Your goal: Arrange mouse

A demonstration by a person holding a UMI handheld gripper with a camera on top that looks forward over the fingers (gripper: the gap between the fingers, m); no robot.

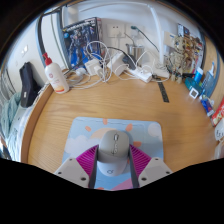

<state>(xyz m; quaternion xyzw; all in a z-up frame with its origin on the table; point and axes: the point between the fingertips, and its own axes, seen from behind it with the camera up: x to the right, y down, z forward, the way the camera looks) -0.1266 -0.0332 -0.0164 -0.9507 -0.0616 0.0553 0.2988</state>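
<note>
A light grey mouse (113,143) sits between my fingers, its scroll wheel pointing away from me. The magenta pads (88,160) press on its left and right sides, so my gripper (113,157) is shut on it. Under and just ahead of the mouse lies a pale, pastel-patterned mouse mat (85,130) on the wooden desk (110,100). I cannot tell whether the mouse rests on the mat or is lifted just off it.
A white bottle with a red cap (55,74) stands at the back left beside a black object (28,84). White adapters and tangled cables (118,65) line the back. A slim black object (162,92) lies at the right, with small figures (181,52) beyond it.
</note>
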